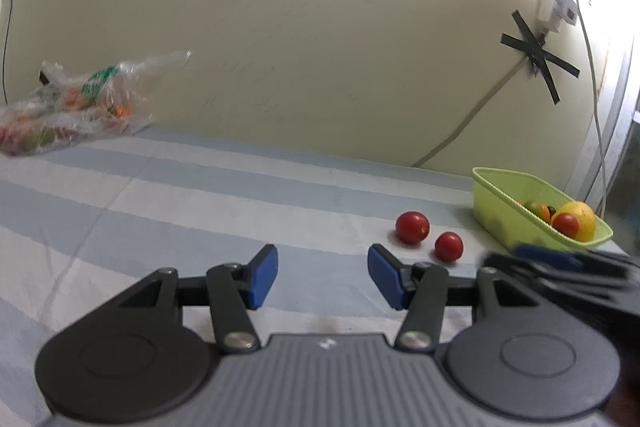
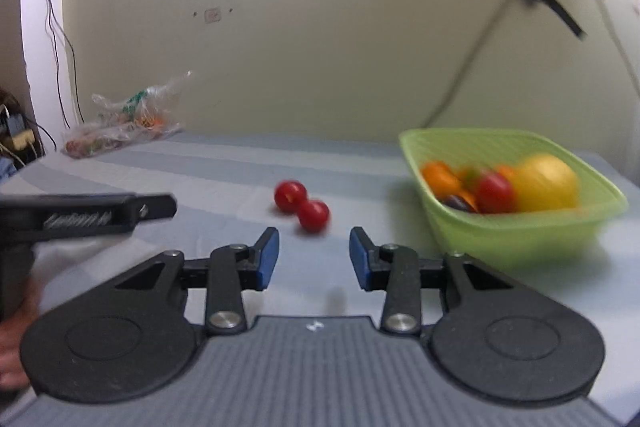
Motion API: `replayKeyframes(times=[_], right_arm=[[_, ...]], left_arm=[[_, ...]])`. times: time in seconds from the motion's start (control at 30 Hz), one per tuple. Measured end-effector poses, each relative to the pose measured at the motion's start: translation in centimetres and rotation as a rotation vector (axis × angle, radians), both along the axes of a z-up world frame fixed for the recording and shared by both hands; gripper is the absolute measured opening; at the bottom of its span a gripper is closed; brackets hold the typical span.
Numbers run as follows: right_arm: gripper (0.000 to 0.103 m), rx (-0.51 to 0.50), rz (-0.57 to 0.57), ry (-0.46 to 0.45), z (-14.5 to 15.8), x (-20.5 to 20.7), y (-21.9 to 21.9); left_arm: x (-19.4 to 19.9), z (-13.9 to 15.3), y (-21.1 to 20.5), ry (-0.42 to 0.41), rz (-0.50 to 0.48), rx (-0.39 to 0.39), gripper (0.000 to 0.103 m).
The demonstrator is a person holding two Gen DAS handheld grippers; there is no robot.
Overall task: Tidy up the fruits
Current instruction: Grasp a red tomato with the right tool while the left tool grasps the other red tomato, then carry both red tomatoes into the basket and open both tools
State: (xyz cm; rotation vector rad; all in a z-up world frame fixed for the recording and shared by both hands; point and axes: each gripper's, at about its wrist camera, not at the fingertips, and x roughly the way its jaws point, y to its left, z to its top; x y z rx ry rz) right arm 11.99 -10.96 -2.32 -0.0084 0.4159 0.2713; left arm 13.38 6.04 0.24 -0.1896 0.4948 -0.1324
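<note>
Two red tomatoes lie side by side on the striped cloth: the far tomato point(image 1: 412, 227) point(image 2: 290, 196) and the near tomato point(image 1: 449, 246) point(image 2: 314, 215). A green basket point(image 1: 496, 205) point(image 2: 520, 239) to their right holds a yellow fruit point(image 2: 546, 183), a red tomato point(image 2: 495, 193) and several small orange and dark fruits. My left gripper point(image 1: 323, 277) is open and empty, left of and short of the tomatoes. My right gripper point(image 2: 314, 257) is open and empty, just short of the near tomato. The left gripper's body point(image 2: 88, 215) shows at the left in the right wrist view.
A clear plastic bag point(image 1: 68, 103) point(image 2: 120, 129) with more produce lies at the back left against the wall. A cable point(image 1: 460, 127) runs down the wall behind the basket. The table's right edge is just beyond the basket.
</note>
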Motion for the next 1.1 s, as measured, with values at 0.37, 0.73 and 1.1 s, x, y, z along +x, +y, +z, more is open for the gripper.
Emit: replayKeyframes(times=[0.37, 0.73, 1.1], right_arm=[[0.026, -0.057, 0.027, 0.145, -0.9, 3.5, 0.4], [0.027, 0.032, -0.002, 0.129, -1.3, -4.2, -3.5], [0.027, 0.075, -0.035, 0.128, -1.4, -4.4, -4.0]], left_arm=[[5.4, 0.5, 0.9, 0.099, -0.158, -0.168, 0.051], [10.5, 0.4, -8.4, 0.114, -0.241, 0.155, 0.056], [6.4, -0.9, -7.1, 0.120, -0.247, 0.207, 0.030]])
